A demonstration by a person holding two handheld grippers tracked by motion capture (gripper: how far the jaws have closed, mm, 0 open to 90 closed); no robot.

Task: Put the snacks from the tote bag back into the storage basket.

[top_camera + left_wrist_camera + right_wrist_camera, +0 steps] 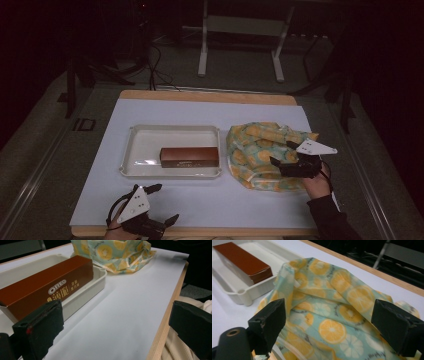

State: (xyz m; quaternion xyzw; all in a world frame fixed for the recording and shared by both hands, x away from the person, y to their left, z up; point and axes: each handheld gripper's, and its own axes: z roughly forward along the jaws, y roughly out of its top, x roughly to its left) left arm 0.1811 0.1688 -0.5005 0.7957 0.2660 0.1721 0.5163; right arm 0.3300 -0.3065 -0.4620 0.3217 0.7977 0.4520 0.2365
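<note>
Citrus-print cloth bag lies crumpled at the centre right of the high view, on the white sheet that covers the counter, just right of the white tray. Orange slices on pale green cover its folds. The right tongs sit over the bag's right part, held by a hand in a dark sleeve that enters from the lower right of the frame. In the right gripper view the right tongs stand wide open, one black jaw at the lower left and the other at the right edge, with the bag spread between and below them; whether either jaw touches the fabric cannot be told.

The left tongs are at the bottom left of the high view, near the front edge of the counter and well apart from the bag. In the left gripper view the left tongs are also wide open and grip nothing, with bare white sheet between the jaws. Beyond them, in the upper left of that frame, a brown Oreo box lies lengthwise in the tray, and the bag shows at the top centre.
</note>
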